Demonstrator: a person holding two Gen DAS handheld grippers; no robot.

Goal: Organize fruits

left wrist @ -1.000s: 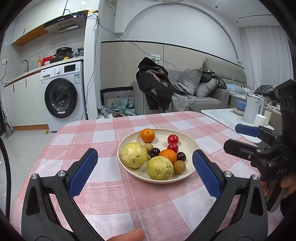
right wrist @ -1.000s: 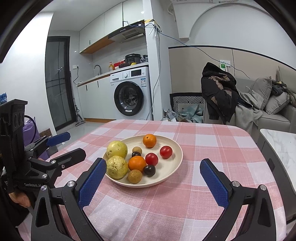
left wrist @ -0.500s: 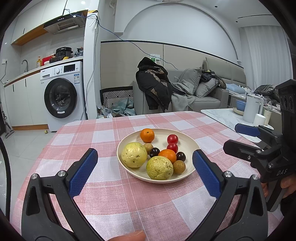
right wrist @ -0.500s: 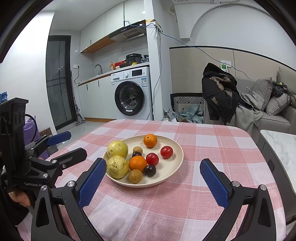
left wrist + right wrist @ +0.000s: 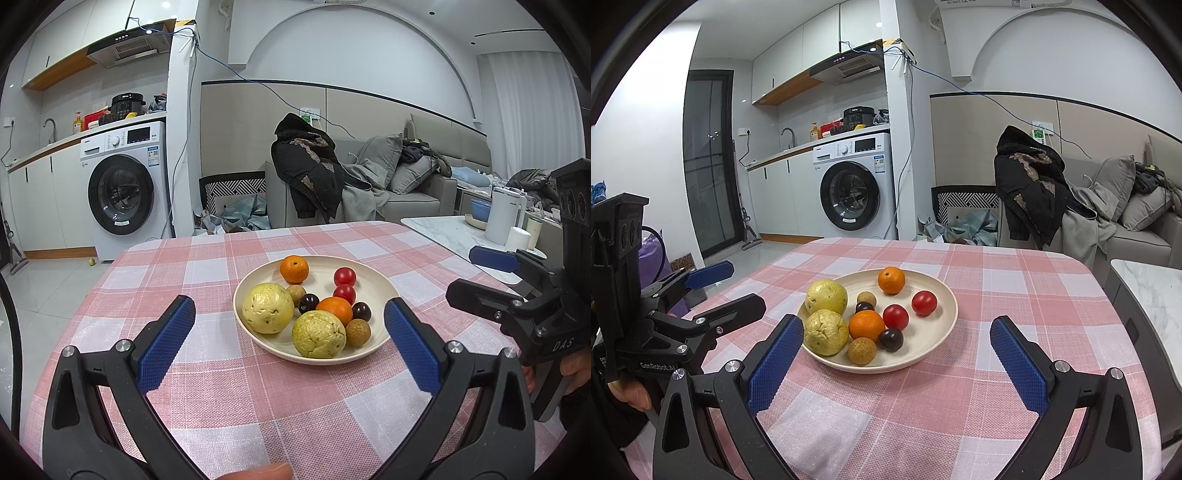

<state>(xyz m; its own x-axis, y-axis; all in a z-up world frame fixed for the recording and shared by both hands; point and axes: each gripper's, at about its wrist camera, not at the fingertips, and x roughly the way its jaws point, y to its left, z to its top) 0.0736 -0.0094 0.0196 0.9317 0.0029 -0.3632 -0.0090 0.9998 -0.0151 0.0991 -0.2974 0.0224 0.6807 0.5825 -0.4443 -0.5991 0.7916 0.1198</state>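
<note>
The left gripper (image 5: 290, 332) and the right gripper (image 5: 897, 350) hang spread wide and empty, short of the plate (image 5: 945, 291) on the checked tablecloth (image 5: 1015, 280). All fruit lies in that plate: two guavas (image 5: 826, 296) at the left, brown and dark small fruits (image 5: 891, 339) mid-plate, two oranges (image 5: 866, 325), two red tomatoes (image 5: 924, 302) rightward. This fits fruit gathered or awaiting sorting. Any grasp should be gentle and centred, since round fruit would likely roll.
</note>
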